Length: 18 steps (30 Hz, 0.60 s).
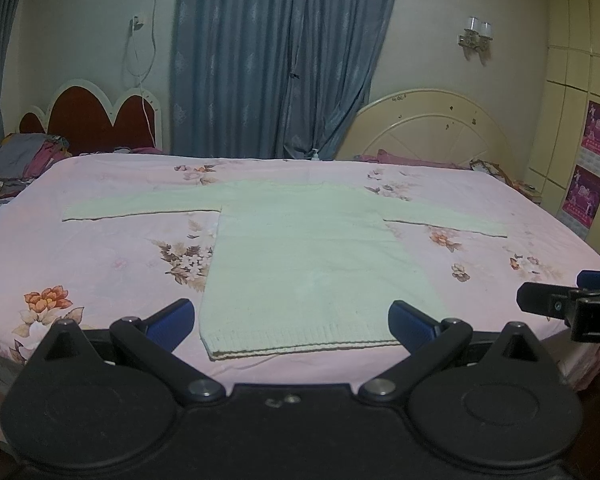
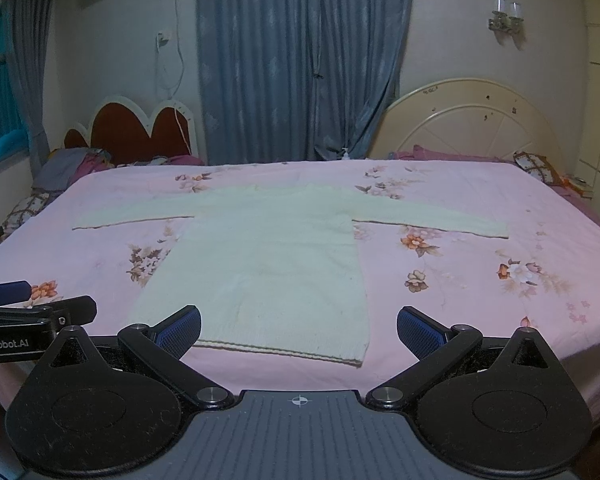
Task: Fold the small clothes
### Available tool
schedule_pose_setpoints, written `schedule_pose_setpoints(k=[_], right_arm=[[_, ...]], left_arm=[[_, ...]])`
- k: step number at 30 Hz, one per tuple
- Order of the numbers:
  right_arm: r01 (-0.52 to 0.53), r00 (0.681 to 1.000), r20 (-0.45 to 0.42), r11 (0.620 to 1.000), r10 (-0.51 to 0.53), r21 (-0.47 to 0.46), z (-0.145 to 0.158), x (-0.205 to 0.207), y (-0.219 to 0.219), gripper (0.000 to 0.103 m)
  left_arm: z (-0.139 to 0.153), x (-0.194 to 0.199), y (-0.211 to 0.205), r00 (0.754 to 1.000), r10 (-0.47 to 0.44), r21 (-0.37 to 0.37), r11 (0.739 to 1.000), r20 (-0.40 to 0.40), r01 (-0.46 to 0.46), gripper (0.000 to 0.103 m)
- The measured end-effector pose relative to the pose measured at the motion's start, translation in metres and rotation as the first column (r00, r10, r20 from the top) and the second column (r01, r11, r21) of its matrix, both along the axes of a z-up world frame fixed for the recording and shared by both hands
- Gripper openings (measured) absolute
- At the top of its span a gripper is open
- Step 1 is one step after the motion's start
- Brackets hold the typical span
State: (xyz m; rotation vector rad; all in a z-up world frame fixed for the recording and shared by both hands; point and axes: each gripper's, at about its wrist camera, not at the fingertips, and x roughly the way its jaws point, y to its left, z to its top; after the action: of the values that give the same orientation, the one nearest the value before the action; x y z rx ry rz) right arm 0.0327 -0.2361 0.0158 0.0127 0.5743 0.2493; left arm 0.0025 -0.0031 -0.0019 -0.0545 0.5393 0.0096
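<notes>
A pale green knitted sweater (image 1: 300, 248) (image 2: 268, 256) lies flat on the pink floral bed sheet, both sleeves stretched out sideways and the hem toward me. My left gripper (image 1: 290, 322) is open, held just before the hem with nothing between its blue pads. My right gripper (image 2: 299, 330) is open too, hovering near the hem's right part, empty. In the left wrist view the right gripper (image 1: 560, 304) shows at the right edge; in the right wrist view the left gripper (image 2: 32, 308) shows at the left edge.
The bed (image 1: 100, 264) fills the foreground, its near edge just below the grippers. Behind stand a red scalloped headboard (image 1: 88, 120), a cream headboard (image 1: 428, 128) and blue curtains (image 1: 268, 60). Pillows and clothes (image 1: 24, 160) pile at far left.
</notes>
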Motion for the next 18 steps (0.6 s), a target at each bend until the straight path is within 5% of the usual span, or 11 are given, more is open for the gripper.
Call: schedule_pose_setpoints(k=[18], right_arm=[[-0.013,1.0,-0.001,1.0,0.013,-0.01,0.0023,0.0007,0.005,0.103]], left_arm=[[0.0026,-0.002,0.0075,1.0,0.008,0.027,1.0,-0.028,-0.007,0.103]])
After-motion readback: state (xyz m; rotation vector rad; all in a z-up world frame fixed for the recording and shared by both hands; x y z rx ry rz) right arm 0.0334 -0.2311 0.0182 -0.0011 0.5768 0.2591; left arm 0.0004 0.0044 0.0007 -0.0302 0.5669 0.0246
